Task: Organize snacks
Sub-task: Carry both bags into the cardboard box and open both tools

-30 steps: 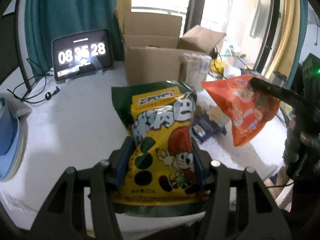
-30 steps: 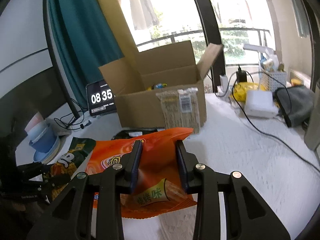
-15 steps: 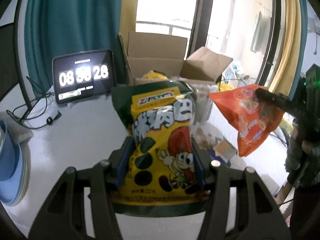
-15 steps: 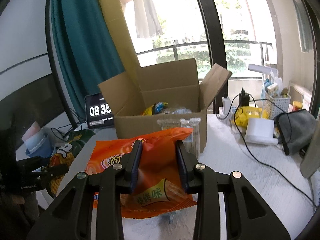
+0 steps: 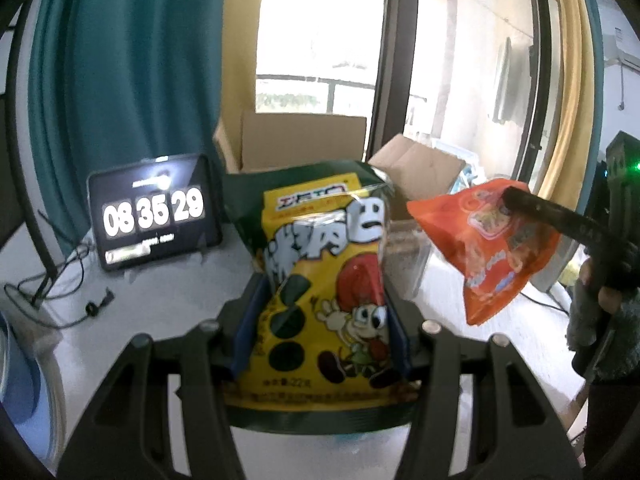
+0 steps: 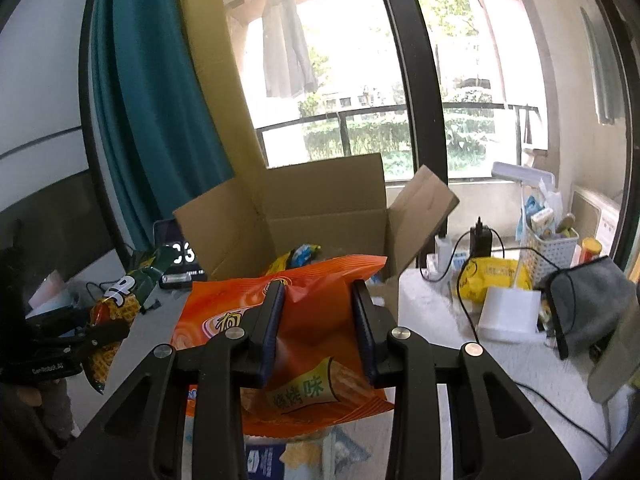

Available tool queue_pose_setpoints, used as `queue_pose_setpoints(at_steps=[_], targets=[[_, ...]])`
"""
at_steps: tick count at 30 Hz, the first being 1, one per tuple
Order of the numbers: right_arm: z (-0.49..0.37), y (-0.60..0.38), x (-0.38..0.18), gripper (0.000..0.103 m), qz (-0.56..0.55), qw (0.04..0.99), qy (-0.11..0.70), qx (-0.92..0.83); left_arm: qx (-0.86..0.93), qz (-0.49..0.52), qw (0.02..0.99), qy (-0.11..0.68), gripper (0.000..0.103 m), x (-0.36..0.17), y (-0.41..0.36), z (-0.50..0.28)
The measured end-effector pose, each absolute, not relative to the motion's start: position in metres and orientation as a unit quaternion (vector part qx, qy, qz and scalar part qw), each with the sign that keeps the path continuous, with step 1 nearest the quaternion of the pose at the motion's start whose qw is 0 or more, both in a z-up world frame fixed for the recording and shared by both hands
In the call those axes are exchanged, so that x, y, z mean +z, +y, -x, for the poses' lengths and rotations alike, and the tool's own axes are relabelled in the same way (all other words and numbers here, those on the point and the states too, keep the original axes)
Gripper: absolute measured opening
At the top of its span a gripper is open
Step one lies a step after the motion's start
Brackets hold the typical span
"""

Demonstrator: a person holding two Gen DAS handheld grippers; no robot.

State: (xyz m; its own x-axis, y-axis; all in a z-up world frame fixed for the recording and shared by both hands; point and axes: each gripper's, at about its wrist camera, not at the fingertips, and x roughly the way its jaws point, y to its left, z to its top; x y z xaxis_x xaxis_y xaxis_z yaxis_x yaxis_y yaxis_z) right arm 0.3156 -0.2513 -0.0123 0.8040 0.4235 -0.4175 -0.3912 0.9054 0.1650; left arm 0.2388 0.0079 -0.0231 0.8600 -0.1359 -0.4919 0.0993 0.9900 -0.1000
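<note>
My left gripper (image 5: pixel 322 280) is shut on a yellow and green snack bag (image 5: pixel 324 280) with a cartoon figure, held up off the table. My right gripper (image 6: pixel 318 286) is shut on an orange snack bag (image 6: pixel 308 320), also lifted. Each view shows the other: the orange snack bag (image 5: pixel 486 240) hangs at the right of the left wrist view, the yellow and green snack bag (image 6: pixel 116 312) at the left of the right wrist view. Behind both stands an open cardboard box (image 6: pixel 320 220) with a few snacks inside, also seen as the cardboard box (image 5: pixel 296 142).
A tablet clock (image 5: pixel 154 212) stands left of the box with cables beside it. Right of the box lie a yellow pack (image 6: pixel 494 276), a white cup (image 6: pixel 508 312), a basket (image 6: pixel 550 248) and a grey cloth (image 6: pixel 588 304). More packets (image 6: pixel 280 456) lie on the table under the orange bag.
Both grippers have risen with their bags and come nearer to the box, which now sits lower in the views. The clock has ticked on one second.
</note>
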Motion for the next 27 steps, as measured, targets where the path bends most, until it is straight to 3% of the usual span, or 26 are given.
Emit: queue_pose_setpoints(at_steps=[13,27], targets=[[-0.351,-0.246,0.011,0.035,-0.027,0.958,0.189,0.212,-0.058,0.016,0.977,0.203,0.056,0.015,0.000,-0.289],[-0.412,-0.231,0.027,0.035,-0.029,0.962,0.174,0.209,-0.053,0.002,0.979,0.195,0.056,0.021,-0.008,-0.361]])
